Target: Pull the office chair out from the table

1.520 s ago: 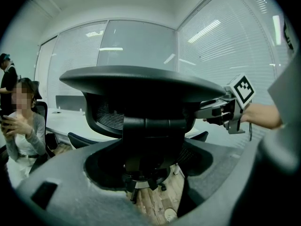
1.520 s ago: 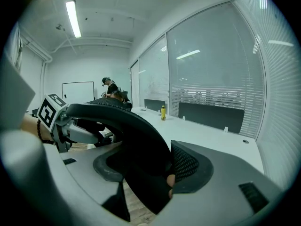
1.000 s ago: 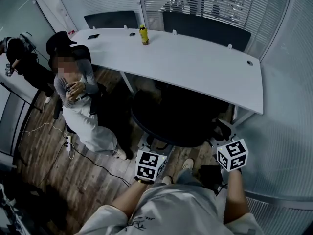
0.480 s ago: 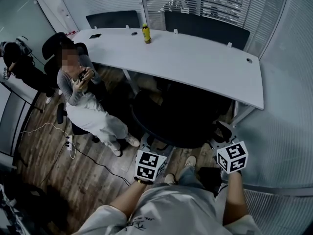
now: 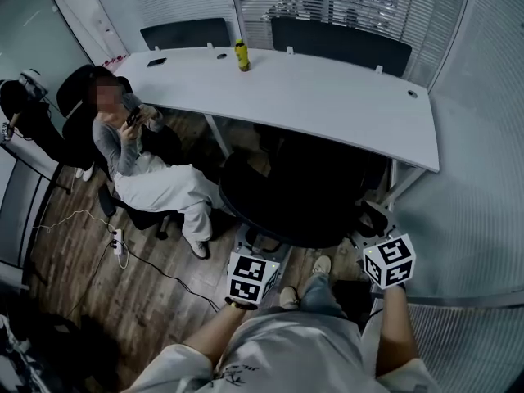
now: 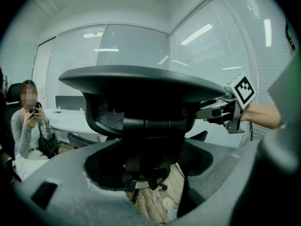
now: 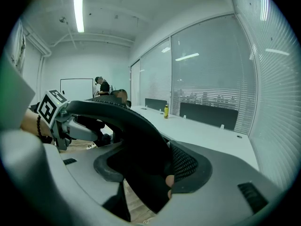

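The chair (image 5: 303, 195) sits under the near edge of the desk (image 5: 327, 97), with its back towards the operator and not yet pulled clear.

The right gripper (image 5: 366, 232) is at the right rim of the chair back. In its own view the fingers (image 7: 221, 192) are closed around that dark rim. The left gripper (image 5: 248, 248) is at the left side of the back. Its fingers (image 6: 225, 173) are wide, the chair spine shows through the gap, and no firm hold is evident.

Pulling now would likely load only the right side. The chair could swivel rather than roll straight, swinging left towards the seated person (image 5: 139, 162) or catching the desk leg (image 5: 391, 188) on the right. The curved rim could also slip from the right fingers. The operator's shoes (image 5: 318, 268) are just behind the chair base, so a quick pull could run the casters onto them.

One second ago the person on the left was standing. Now they are seated in a chair further left, legs stretched towards the middle. The chair and both grippers are in almost the same places as before.
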`<state>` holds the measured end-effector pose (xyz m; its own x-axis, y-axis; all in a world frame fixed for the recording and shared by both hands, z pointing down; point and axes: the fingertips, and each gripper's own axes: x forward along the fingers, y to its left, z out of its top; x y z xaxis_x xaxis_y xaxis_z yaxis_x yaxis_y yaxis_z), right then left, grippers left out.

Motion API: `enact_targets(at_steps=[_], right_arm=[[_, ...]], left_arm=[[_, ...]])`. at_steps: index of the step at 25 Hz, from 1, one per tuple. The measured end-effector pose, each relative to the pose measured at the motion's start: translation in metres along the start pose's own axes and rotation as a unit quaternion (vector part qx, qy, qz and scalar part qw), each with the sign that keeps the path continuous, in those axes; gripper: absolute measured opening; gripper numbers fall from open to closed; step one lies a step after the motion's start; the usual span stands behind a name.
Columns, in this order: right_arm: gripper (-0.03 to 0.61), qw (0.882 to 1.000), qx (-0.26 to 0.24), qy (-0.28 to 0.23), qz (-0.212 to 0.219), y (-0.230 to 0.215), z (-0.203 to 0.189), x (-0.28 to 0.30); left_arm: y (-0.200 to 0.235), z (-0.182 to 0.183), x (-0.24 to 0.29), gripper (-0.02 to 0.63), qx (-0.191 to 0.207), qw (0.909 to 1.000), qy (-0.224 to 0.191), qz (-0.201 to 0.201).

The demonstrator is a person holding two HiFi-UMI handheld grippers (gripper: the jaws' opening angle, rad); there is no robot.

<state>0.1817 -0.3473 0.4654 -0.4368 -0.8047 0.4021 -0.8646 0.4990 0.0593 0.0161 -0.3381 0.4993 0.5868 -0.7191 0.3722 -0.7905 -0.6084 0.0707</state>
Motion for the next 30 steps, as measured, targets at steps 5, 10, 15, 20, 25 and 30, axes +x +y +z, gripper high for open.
enact_targets(at_steps=[5, 10, 15, 20, 25, 30], right_arm=[[0.233, 1.0, -0.002, 0.0, -0.002, 0.005, -0.005, -0.006], [0.233, 1.0, -0.005, 0.001, -0.004, 0.014, -0.006, -0.012], [0.233, 1.0, -0.007, 0.001, 0.001, 0.022, -0.008, -0.018], [0.232, 1.0, -0.009, 0.0, 0.001, 0.037, -0.012, -0.025], [0.218, 0.999, -0.033, 0.013, 0.026, 0.04, -0.013, -0.027], [0.192, 0.996, -0.057, 0.034, 0.06, 0.046, -0.014, -0.031]], left_arm=[[-0.006, -0.005, -0.006, 0.324, 0.005, 1.0, 0.0, -0.002], [-0.006, -0.016, -0.014, 0.324, 0.009, 0.9999, 0.004, -0.005], [-0.01, -0.016, -0.025, 0.324, 0.012, 0.9999, 0.003, -0.003], [-0.012, -0.022, -0.04, 0.324, 0.011, 0.9999, 0.001, -0.005], [-0.012, -0.024, -0.043, 0.324, 0.014, 0.9999, -0.001, -0.003], [-0.012, -0.022, -0.05, 0.324, 0.006, 1.0, -0.003, -0.001]])
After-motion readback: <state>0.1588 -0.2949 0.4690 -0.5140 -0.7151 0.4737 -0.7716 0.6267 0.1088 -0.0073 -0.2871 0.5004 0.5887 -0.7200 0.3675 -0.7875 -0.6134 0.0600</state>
